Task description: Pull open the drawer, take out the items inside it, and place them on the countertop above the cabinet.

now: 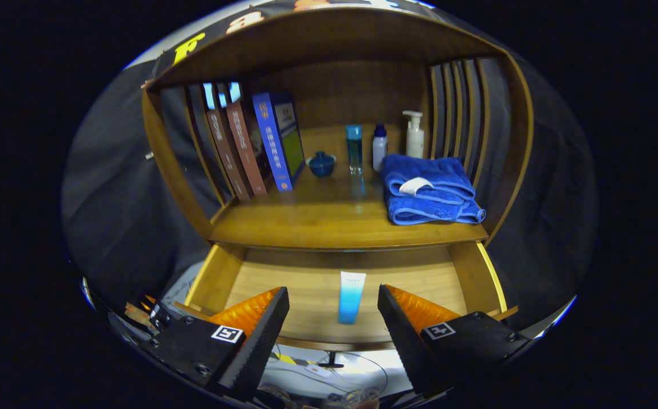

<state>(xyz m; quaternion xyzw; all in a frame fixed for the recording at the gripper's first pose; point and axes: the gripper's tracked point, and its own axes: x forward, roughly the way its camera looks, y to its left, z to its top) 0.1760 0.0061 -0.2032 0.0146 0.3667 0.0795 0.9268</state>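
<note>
The wooden drawer (479, 271) stands pulled open below the countertop (329, 224). A blue-and-white tube (351, 297) lies flat on the drawer floor, lengthwise, roughly in its middle. My gripper (333, 309) hovers over the drawer's front edge, open, with the tube seen in the gap between the two black fingers (266, 332). Neither finger touches the tube.
On the countertop a folded blue towel (428, 190) lies at the right. Leaning books (252, 145) stand at the left. At the back are a small blue lidded bowl (321, 163), a teal bottle (354, 149), a white bottle (379, 147) and a pump bottle (414, 134). Slatted sides enclose the shelf.
</note>
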